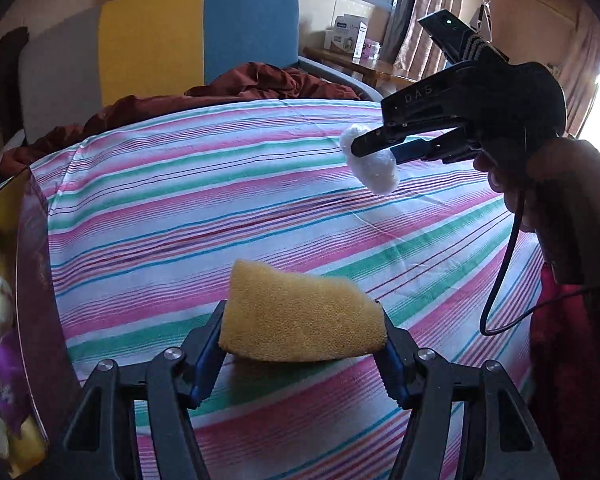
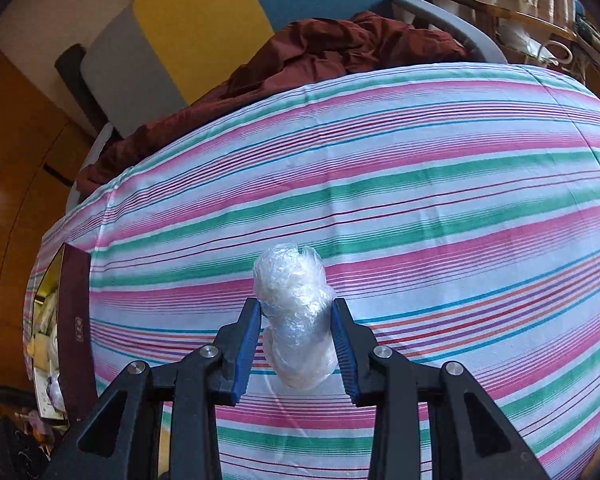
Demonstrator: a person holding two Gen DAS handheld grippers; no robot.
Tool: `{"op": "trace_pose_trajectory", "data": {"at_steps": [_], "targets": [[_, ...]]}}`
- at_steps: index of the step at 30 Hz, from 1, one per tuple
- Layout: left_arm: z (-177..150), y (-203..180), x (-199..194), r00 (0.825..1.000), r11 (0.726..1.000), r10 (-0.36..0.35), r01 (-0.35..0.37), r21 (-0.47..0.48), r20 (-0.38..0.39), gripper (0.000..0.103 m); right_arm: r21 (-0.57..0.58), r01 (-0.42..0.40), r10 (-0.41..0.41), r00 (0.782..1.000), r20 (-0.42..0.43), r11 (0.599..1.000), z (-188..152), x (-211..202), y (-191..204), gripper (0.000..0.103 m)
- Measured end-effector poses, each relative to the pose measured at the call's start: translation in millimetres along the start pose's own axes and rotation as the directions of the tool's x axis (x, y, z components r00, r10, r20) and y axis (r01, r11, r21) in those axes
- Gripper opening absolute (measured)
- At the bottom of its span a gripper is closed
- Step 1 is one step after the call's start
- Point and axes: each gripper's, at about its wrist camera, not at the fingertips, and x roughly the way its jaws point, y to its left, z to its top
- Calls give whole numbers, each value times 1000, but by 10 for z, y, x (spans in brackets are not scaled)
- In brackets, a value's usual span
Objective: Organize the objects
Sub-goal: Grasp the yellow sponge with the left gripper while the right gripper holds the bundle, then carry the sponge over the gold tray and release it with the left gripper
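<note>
- The left tongs point(image 1: 302, 338) have a yellow sponge point(image 1: 300, 316) between their two blue-lined fingers point(image 1: 208, 356); both pads press on its ends, so the jaws stand partly closed at the sponge's width.
- The sponge sits at the fingertips and bulges forward beyond them, raised above the striped sheet point(image 1: 220, 200), with its shadow on the cloth beneath.
- The right tongs point(image 2: 296, 338) grip a wad of clear plastic wrap point(image 2: 296, 312), the jaws nearly together and pinching its middle.
- The wad stands upright between the pads: its top rises past the fingertips and its lower end hangs behind them, clear of the sheet.
- Seen from the left tongs, the right tongs point(image 1: 374, 142) are ahead and to the right, held by a hand point(image 1: 540, 184), with the white wad point(image 1: 370, 164) at their tip.
- A dark red box point(image 1: 40, 280) with packets inside lies at the far left of both tongs, on the sheet's edge.
- A rumpled maroon cloth point(image 2: 340, 48) lies beyond the sheet, well ahead of both tongs.
</note>
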Motion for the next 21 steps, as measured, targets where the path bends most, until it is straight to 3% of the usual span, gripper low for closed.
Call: {"op": "trace_pose_trajectory", "data": {"at_steps": [3,8,21], "targets": [[-3,-23,14,1000,1000,1,-1,4,10,66,-55,-27,26,999,-22,998,-74,29,138,35],[-13,-1,67,999,1000,-20,20,-17,27,66,-118,18,-25,998,-59,993,-137,172,252,35],[-8,-36,-3,999,1000,6,-6,-3,33,66,-147,45,-52,998,-45,988,-150,158,250,35]]}}
